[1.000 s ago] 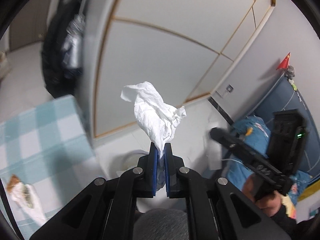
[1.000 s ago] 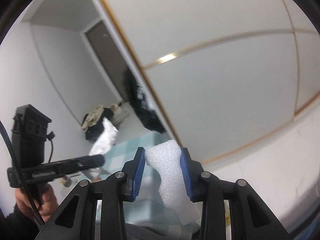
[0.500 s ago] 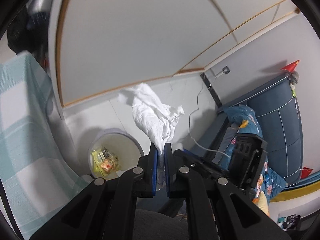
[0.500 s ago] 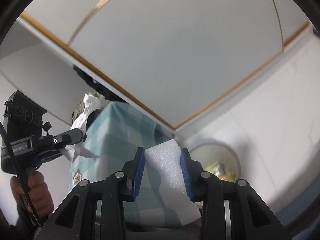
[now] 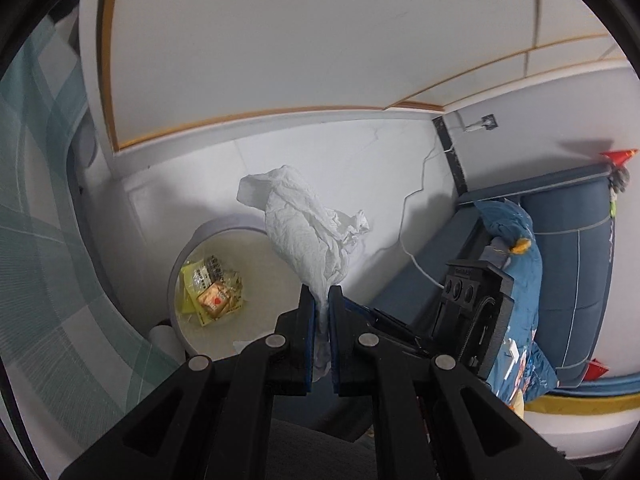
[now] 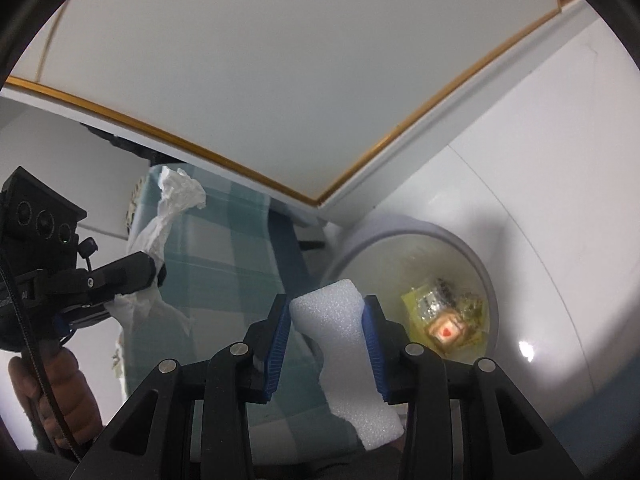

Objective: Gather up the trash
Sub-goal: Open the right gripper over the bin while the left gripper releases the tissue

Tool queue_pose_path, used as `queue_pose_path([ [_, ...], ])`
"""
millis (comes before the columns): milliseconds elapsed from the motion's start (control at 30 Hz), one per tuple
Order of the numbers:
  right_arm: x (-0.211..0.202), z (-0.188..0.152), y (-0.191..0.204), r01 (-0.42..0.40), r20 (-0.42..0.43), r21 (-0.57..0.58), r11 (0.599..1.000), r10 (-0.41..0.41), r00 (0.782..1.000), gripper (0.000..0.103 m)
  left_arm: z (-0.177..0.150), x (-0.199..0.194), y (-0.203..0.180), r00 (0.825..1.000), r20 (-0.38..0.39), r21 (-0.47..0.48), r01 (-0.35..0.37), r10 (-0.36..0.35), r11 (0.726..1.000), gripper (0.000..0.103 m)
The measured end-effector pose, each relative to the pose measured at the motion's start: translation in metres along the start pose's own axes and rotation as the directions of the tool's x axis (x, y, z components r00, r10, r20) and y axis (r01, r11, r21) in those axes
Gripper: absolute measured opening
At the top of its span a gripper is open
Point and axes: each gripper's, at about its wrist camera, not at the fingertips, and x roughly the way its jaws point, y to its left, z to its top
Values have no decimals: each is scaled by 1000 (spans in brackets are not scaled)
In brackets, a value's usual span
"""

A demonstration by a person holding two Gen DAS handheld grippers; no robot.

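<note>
My left gripper (image 5: 319, 292) is shut on a crumpled white tissue (image 5: 308, 232), which hangs over the near edge of a round white bin (image 5: 224, 225) on the floor. Yellow wrappers (image 5: 212, 292) lie in the bin. The right gripper (image 6: 326, 304) has a white foam block (image 6: 332, 328) between its blue pads; its jaws are opening, and the pads still touch the foam's sides. That block hangs just left of the bin (image 6: 400, 232). In the right wrist view the left gripper (image 6: 154, 270) with its tissue (image 6: 176, 196) is at the left.
A table draped in a teal checked cloth (image 5: 40, 240) stands right beside the bin. White cabinet panels with gold trim (image 6: 280, 80) rise behind it. A blue sofa (image 5: 568, 260) and a white cable (image 5: 412, 196) are to the right. A hand (image 6: 60, 392) holds the left gripper.
Both grippers have dropped and tipped down from facing the wall panels to facing the floor. The bin has come into view below them. Tissue and foam stay between the pads.
</note>
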Motion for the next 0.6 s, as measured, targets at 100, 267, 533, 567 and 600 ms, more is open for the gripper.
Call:
queue_pose_path([
  [100, 4, -2, -16, -10, -33, 73, 997, 12, 999, 50, 3, 4, 6, 1000, -17, -27, 4, -5, 1000, 2],
  [267, -3, -4, -31, 18, -35, 109, 994, -15, 999, 52, 5, 16, 7, 999, -44, -38, 6, -8, 999, 2],
  [533, -41, -7, -53, 93, 31, 174, 980, -100, 995, 80, 0, 46, 7, 993, -115, -44, -14, 9, 999, 2],
  [567, -39, -7, -52, 94, 35, 180, 979, -102, 994, 80, -1, 50, 6, 992, -128, -40, -27, 22, 999, 2],
  [600, -42, -7, -52, 95, 41, 188, 978, -104, 994, 82, -3, 55, 5, 989, -145, -34, -36, 31, 999, 2],
])
